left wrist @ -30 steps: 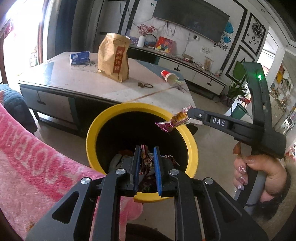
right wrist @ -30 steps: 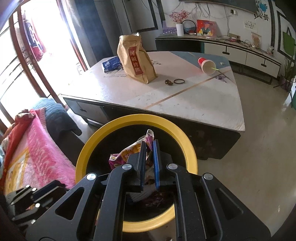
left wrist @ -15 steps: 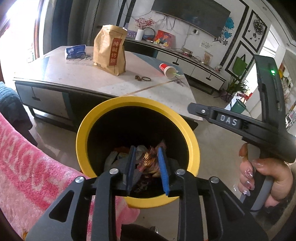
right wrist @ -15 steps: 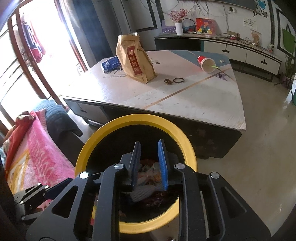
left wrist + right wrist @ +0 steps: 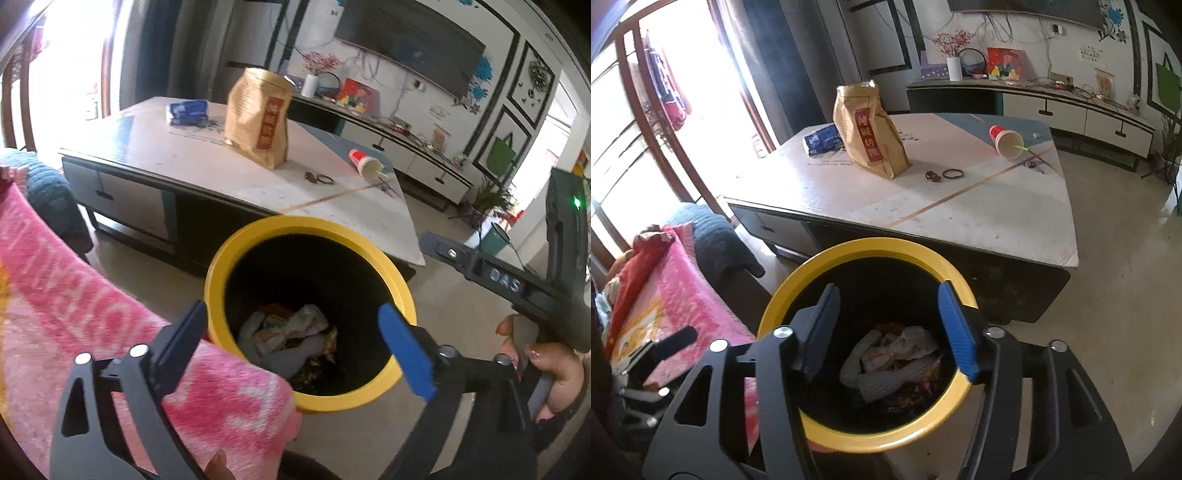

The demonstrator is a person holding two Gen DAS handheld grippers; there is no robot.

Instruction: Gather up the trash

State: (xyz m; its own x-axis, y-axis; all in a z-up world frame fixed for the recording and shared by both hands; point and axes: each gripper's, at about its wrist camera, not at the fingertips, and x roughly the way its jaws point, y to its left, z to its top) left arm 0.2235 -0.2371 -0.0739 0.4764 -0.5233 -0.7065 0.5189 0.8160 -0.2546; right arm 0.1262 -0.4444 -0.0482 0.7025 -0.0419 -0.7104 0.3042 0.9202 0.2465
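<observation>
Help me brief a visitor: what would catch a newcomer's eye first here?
The yellow-rimmed bin on the floor, with crumpled wrappers at its bottom, under both open grippers, left and right. Behind it, a tall brown paper bag stands on the low table.

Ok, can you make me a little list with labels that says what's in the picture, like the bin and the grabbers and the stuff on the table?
bin: yellow-rimmed trash bin on the floor, in front of the table
in the bin: crumpled wrappers at the bottom
left gripper: open, empty, above the bin
right gripper: open, empty, above the bin
table: low and pale, just behind the bin
on the table: brown paper bag standing up, red paper cup on its side, blue packet, hair tie
beside the bin: pink blanket
</observation>
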